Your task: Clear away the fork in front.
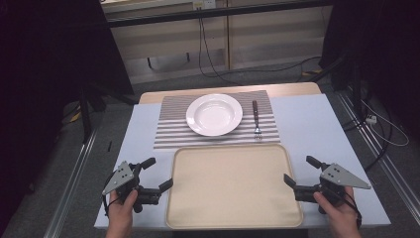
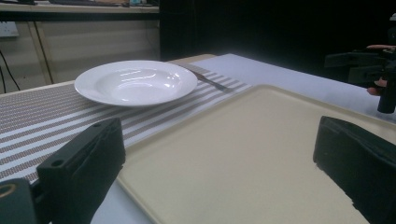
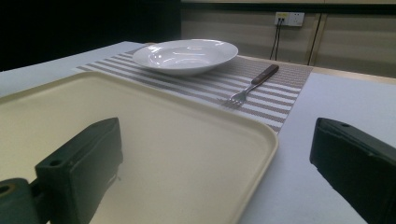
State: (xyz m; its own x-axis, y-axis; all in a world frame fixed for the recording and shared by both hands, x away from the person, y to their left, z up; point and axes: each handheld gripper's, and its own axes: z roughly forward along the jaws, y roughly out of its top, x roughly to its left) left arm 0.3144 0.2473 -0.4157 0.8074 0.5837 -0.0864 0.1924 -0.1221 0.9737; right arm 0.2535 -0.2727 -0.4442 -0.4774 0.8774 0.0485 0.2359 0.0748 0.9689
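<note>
Claws flank bare tray.

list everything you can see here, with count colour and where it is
tray: 1, cream, bare, at the near middle of the table between the two grippers
plate: 1, white, on the striped placemat beyond the tray
fork: 1, metal with a dark handle, on the placemat right of the plate, tines toward the tray
placemat: 1, brown and white stripes, far half of the table
table: 1, pale blue-white top with a wooden far edge
cables: several, black, on the floor behind the table
left gripper: 1, black with a grey plate, left of the tray, jaws open, nothing between them
right gripper: 1, same build, right of the tray, jaws open, nothing between them
hands: 2, one on each gripper at the near edge
</note>
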